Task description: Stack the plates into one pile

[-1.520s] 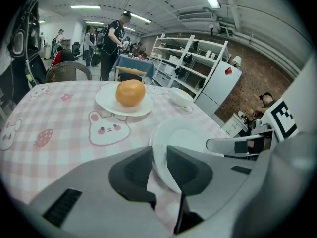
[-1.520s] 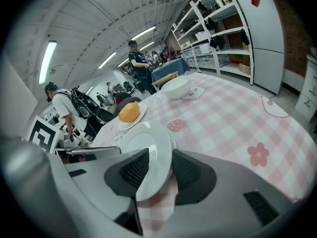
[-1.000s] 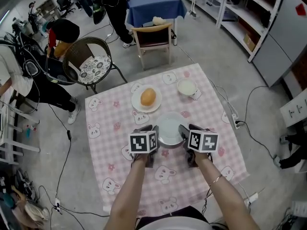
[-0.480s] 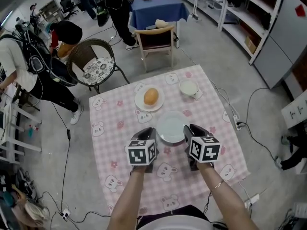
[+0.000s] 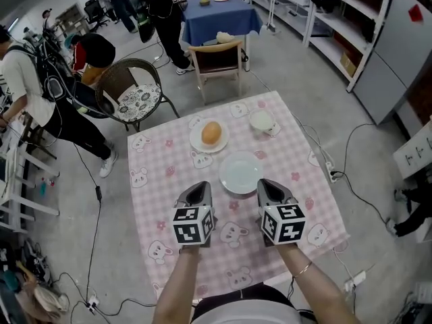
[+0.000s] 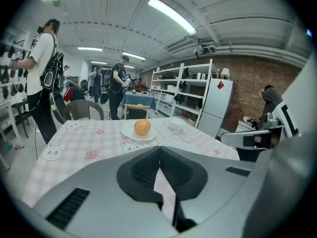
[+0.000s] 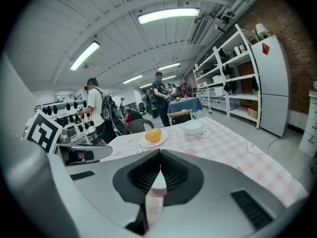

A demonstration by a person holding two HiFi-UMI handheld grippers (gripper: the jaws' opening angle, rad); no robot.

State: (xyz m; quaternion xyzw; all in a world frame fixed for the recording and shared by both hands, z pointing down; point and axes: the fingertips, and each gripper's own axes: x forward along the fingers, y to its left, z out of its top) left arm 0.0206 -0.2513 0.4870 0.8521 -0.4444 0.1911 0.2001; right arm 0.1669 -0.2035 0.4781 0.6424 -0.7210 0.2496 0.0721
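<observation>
The left grey two-jaw gripper [image 5: 197, 193] and the right grey two-jaw gripper [image 5: 268, 189] hang side by side over the near part of the pink checked tablecloth [image 5: 158, 201]. Each pair of jaws has just been closing and now meets with nothing between. Just beyond them lies an empty round white plate [image 5: 241, 173]. Farther off and apart from it, a second white plate [image 5: 196, 142] carries a round orange fruit [image 5: 211, 132], with a small white bowl [image 5: 262, 120] to its right

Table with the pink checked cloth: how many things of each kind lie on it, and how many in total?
Plates: 2, the empty plate and the plate with food
Bowl: 1
Orange round food: 1
Total: 4
</observation>
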